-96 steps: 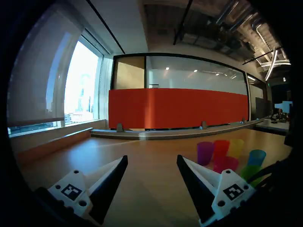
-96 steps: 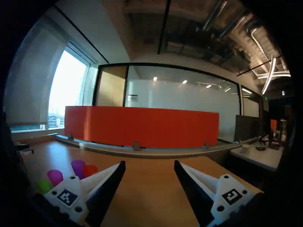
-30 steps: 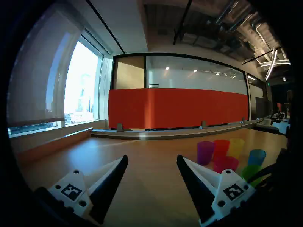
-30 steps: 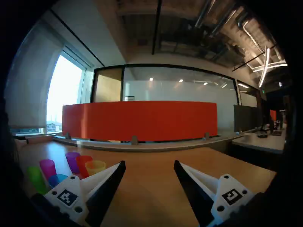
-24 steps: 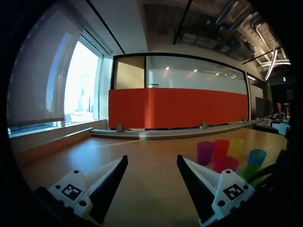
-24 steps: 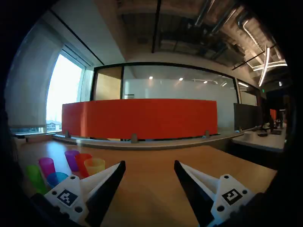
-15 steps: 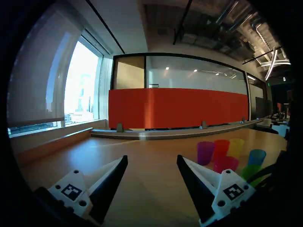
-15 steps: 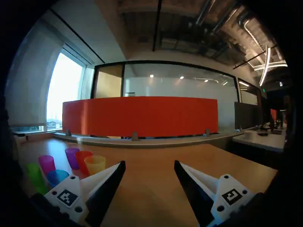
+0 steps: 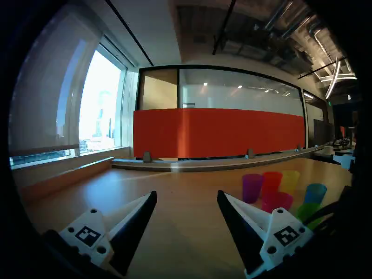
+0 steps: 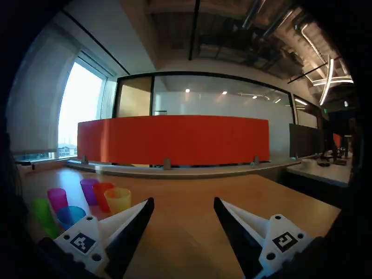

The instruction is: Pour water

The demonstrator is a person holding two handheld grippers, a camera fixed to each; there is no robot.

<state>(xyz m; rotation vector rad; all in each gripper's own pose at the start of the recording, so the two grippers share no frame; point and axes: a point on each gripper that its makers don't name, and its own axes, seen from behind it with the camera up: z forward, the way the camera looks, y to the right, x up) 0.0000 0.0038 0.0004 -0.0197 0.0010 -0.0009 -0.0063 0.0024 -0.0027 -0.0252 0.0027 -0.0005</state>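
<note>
Several coloured plastic cups stand in a cluster on the wooden table (image 9: 186,186). In the left gripper view they are to the right: purple cup (image 9: 251,187), red cup (image 9: 271,182), yellow cup (image 9: 289,181), blue cup (image 9: 315,193), pink cup (image 9: 277,201), green cup (image 9: 308,211). My left gripper (image 9: 187,195) is open, empty, left of the cups. In the right gripper view the cluster is at lower left: yellow cup (image 10: 118,200), red cup (image 10: 102,194), purple cup (image 10: 88,190), pink cup (image 10: 57,199), blue cup (image 10: 70,216), green cup (image 10: 43,215). My right gripper (image 10: 183,201) is open, empty.
An orange partition (image 9: 218,132) runs along the table's far edge (image 10: 173,140). A bright window (image 9: 100,111) is on the left. Another desk (image 10: 321,176) with dark items stands at the right, past the table's edge.
My right gripper has tilted down and drifted so the cups stand higher and fuller in its view. The left gripper has stayed still.
</note>
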